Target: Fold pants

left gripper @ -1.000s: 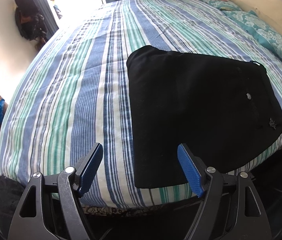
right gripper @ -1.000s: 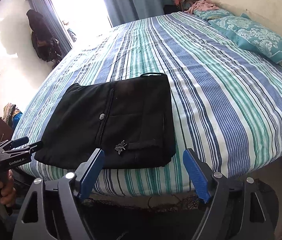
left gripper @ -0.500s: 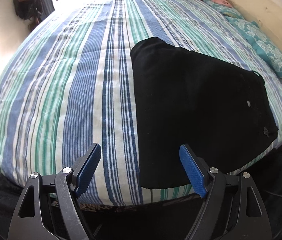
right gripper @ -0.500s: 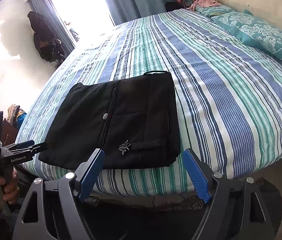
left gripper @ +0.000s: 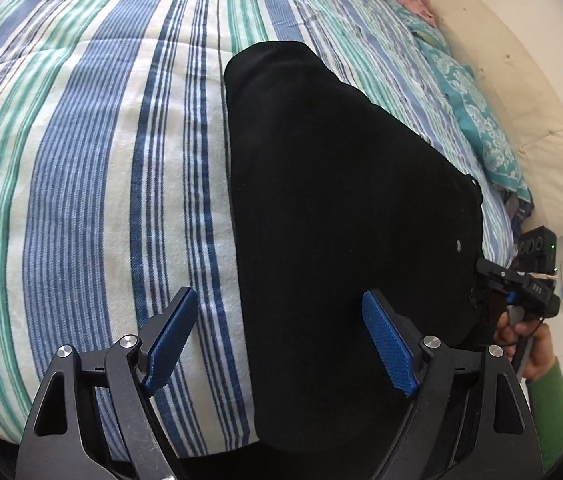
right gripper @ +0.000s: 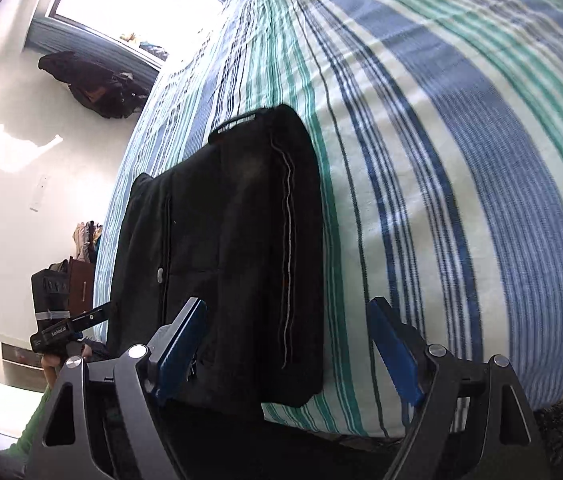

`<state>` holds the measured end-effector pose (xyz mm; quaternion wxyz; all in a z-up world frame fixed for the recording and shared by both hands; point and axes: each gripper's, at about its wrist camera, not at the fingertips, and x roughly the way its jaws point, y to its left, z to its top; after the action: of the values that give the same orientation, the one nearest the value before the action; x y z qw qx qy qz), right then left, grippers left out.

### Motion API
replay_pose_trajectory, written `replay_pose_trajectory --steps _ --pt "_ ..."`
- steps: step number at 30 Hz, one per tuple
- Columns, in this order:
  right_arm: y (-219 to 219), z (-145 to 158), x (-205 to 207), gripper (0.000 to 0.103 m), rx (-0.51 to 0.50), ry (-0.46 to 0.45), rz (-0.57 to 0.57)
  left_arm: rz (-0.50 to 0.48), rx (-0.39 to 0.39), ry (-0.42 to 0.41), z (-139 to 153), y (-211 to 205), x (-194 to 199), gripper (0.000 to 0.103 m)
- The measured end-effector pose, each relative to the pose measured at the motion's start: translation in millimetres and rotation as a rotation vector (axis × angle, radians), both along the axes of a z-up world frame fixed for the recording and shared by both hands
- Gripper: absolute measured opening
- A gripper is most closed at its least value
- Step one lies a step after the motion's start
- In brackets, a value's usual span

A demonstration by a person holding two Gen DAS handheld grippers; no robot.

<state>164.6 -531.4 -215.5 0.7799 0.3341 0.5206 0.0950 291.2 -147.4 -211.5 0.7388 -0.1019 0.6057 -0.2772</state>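
Left claw (left gripper: 277,336) hangs over the near left corner of the folded black pants (left gripper: 345,200), its blue-padded jaws spread wide and opening further, one pad above the striped bedspread (left gripper: 81,160) and the other above the dark cloth, gripping nothing. Right claw (right gripper: 287,344) is likewise wide apart and empty, straddling the right edge of the pants (right gripper: 241,220). These lie folded flat at the bed's near edge, with a teal pillow (left gripper: 477,120) farther up the bed.

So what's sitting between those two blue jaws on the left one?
In the left wrist view, the left gripper frames striped bedsheet and the near edge of the folded black pants; its jaws are opening, gripping nothing.
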Motion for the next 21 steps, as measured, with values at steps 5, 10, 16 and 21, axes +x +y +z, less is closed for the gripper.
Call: replay_pose_trajectory --steps 5,10,16,21 --pt "13.3 -15.5 16.9 0.085 0.095 -0.029 0.048 -0.062 0.016 0.048 -11.0 -29.9 3.8 0.087" --pt "17.8 -24.1 22.5 0.073 0.189 -0.038 0.015 -0.075 0.080 0.001 0.3 -46.3 0.2 0.040" --pt "50.3 2.4 28.5 0.041 -0.008 -0.075 0.113 -0.079 0.075 -0.101 33.7 -46.4 -14.3 0.019" --pt "61.6 29.8 31.8 0.035 -0.021 -0.139 0.124 -0.079 0.026 -0.179 74.2 -41.3 -17.7 0.019"
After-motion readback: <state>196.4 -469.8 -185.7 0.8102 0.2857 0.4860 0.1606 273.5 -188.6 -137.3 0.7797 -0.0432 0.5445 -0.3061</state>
